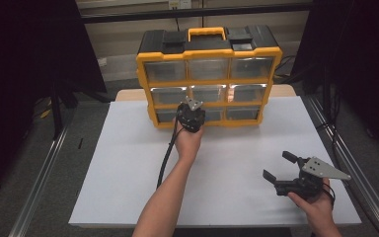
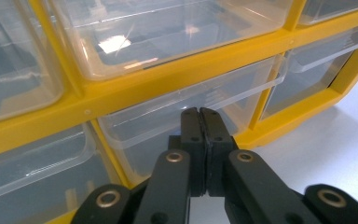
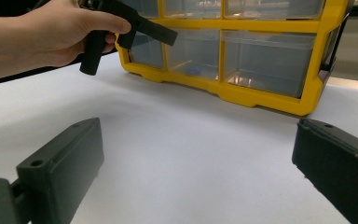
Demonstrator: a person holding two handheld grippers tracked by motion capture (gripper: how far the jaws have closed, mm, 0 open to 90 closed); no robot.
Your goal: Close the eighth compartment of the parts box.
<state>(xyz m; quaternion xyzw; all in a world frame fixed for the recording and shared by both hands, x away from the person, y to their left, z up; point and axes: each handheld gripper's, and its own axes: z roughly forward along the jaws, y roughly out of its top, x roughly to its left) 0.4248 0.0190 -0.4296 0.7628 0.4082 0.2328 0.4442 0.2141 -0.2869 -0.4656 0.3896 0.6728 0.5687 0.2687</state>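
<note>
Your left gripper sits pressed together against the bottom-middle drawer – dead ahead. Right gripper – spread, well apart

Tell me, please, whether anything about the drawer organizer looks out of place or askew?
One thing: the bottom middle drawer of the yellow organizer sticks out past its neighbours, just ahead of the shut left gripper. Nothing looks spilled or damaged.
</note>
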